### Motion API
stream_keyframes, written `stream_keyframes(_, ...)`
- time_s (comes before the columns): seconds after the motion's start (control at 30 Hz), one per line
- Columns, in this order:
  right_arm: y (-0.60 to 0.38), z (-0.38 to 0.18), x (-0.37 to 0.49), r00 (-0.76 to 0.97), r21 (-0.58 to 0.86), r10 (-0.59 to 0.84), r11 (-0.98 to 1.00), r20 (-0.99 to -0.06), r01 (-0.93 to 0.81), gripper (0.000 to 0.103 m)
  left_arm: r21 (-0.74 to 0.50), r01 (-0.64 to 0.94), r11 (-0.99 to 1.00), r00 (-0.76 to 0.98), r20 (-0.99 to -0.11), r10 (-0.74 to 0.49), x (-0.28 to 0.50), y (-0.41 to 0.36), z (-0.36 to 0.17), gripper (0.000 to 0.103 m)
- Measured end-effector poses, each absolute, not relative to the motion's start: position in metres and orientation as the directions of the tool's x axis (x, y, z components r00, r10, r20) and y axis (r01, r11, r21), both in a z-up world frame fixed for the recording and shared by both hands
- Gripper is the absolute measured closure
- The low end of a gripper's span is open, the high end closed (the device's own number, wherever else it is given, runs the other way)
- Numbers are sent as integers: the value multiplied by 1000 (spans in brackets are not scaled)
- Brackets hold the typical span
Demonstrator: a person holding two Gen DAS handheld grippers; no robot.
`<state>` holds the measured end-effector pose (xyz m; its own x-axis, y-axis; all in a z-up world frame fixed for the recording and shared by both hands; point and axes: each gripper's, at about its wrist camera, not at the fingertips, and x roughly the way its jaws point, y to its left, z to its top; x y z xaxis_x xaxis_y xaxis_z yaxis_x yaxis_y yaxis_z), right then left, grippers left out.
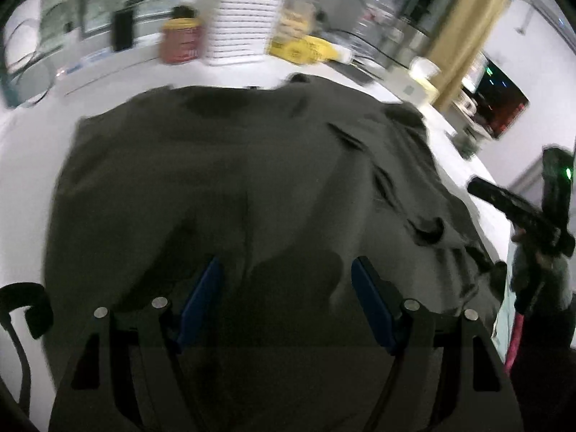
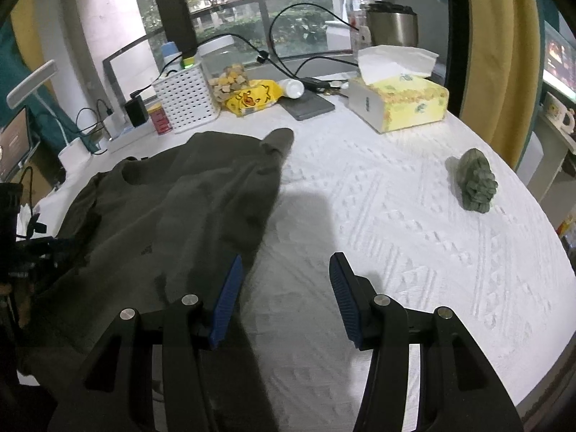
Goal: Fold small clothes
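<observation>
A dark olive garment (image 1: 230, 187) lies spread over the white textured tablecloth (image 2: 414, 237), filling most of the left wrist view. My left gripper (image 1: 286, 270) hovers over the garment's near part, jaws open, blue pads clear of the cloth. In the right wrist view the same garment (image 2: 172, 212) lies to the left, a sleeve (image 2: 279, 140) pointing toward the back. My right gripper (image 2: 286, 266) is open beside the garment's right edge, above bare tablecloth; its left pad (image 2: 228, 295) is close to the cloth edge. The right gripper's body (image 1: 522, 212) shows at the far right of the left wrist view.
At the back stand a white slotted basket (image 2: 187, 99), a jar of snacks (image 2: 226, 72), a yellow packet (image 2: 252, 95), a tissue box (image 2: 399, 99), a water bottle (image 2: 358, 18), a metal cup (image 2: 392, 27) and cables. A small green figurine (image 2: 475, 180) sits on the right.
</observation>
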<state>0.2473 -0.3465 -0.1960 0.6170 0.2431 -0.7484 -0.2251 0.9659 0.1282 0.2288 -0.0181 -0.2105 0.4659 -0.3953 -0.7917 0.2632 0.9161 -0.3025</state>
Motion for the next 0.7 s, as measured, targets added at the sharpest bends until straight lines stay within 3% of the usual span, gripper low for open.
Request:
stream_keyframes(0.17, -351, -195, 247, 621, 131, 242, 967, -746, -220, 49, -299, 327, 897, 472, -771, -429, 212, -30, -189, 28)
stream_keyframes(0.4, -336, -199, 237, 614, 111, 256, 958, -746, -265, 49, -159, 186, 970, 547, -803, -237, 177, 18, -178, 28)
stream_keyframes(0.7, -278, -199, 215, 554, 94, 367, 884, -747, -458, 49, -233, 208, 950, 449, -840, -305, 149, 25, -212, 28)
